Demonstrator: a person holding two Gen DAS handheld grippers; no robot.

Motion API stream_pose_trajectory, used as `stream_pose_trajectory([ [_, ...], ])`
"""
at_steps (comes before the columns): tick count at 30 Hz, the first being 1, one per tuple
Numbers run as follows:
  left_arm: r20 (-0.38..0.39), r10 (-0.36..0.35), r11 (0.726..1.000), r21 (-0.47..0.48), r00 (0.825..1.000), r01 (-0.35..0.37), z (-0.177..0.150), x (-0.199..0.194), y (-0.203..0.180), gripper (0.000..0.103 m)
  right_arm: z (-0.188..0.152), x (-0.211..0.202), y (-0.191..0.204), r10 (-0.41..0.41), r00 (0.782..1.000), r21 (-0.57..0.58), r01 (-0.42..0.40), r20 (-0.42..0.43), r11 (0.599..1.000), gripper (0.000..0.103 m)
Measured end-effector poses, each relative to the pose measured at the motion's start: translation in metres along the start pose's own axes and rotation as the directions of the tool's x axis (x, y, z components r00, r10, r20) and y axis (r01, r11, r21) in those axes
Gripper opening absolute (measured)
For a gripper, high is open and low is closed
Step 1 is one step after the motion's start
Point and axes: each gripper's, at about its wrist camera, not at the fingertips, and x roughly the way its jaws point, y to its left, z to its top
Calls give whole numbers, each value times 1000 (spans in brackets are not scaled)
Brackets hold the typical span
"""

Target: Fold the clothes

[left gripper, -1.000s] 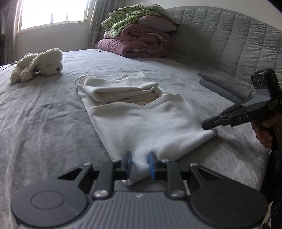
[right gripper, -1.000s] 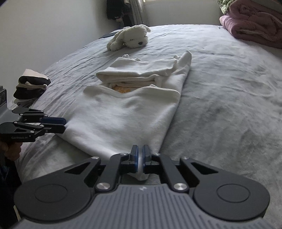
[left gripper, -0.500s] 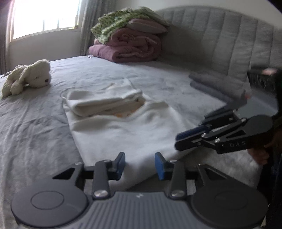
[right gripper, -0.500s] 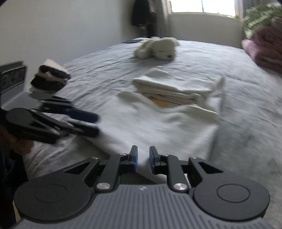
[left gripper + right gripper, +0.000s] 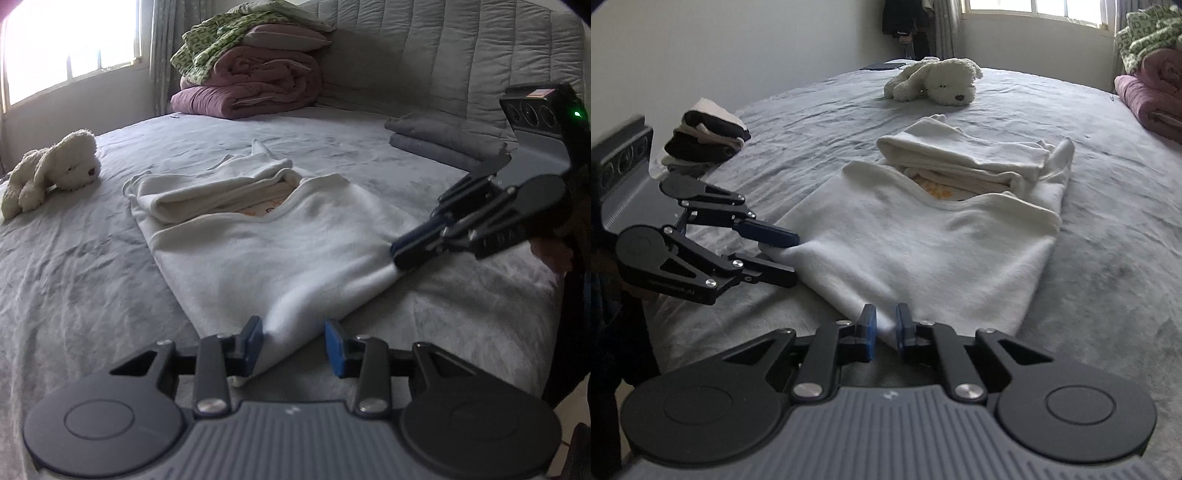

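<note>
A cream-white garment (image 5: 280,254) lies partly folded on the grey bed, its sleeves tucked on top at the far end; it also shows in the right wrist view (image 5: 923,243). My left gripper (image 5: 293,339) is open, its blue pads on either side of the garment's near left corner. My right gripper (image 5: 885,328) is nearly closed around the garment's near right corner, a narrow gap still showing between the pads. Each gripper appears in the other's view: the right one (image 5: 402,253), the left one (image 5: 785,254).
A white plush dog (image 5: 51,166) lies at the far left. Stacked pink and green quilts (image 5: 251,70) sit by the grey headboard. Folded grey items (image 5: 443,142) lie at the right. A pile of dark and light folded clothes (image 5: 705,138) sits at the bed's edge.
Both grippers let go of the near hem, drew back, then came forward again onto the corners. The left jaws opened wider; the right jaws are narrowing on the cloth.
</note>
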Motion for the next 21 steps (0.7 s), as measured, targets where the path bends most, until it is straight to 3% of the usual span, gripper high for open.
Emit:
stream_pose_trajectory([
  [5, 1, -6, 1000, 4, 1000, 6, -1, -2, 0, 38, -7, -13, -20, -22, 1000, 38, 23, -4, 999, 12],
  [8, -3, 0, 1000, 17, 1000, 0, 0, -1, -2, 38, -11, -17, -11, -37, 999, -42, 37, 6, 998, 16],
  [10, -4, -2, 1000, 17, 1000, 2, 0, -1, -1, 38, -13, -19, -4, -41, 999, -100, 42, 12, 994, 29],
  [12, -4, -3, 1000, 22, 1000, 3, 0, -2, -1, 38, -16, -20, -1, -45, 999, -139, 47, 14, 989, 34],
  [16, -5, 4, 999, 37, 1000, -3, -1, -4, -2, 38, -20, -19, 2, -81, 997, -201, 81, 9, 976, 38],
  [18, -4, 7, 999, 46, 1000, -7, -2, -5, -2, 38, -23, -15, 7, -128, 992, -264, 125, 5, 956, 47],
  [21, -4, 9, 999, 45, 1000, -9, -3, -5, -3, 38, -35, -10, 22, -196, 980, -419, 189, 27, 888, 48],
])
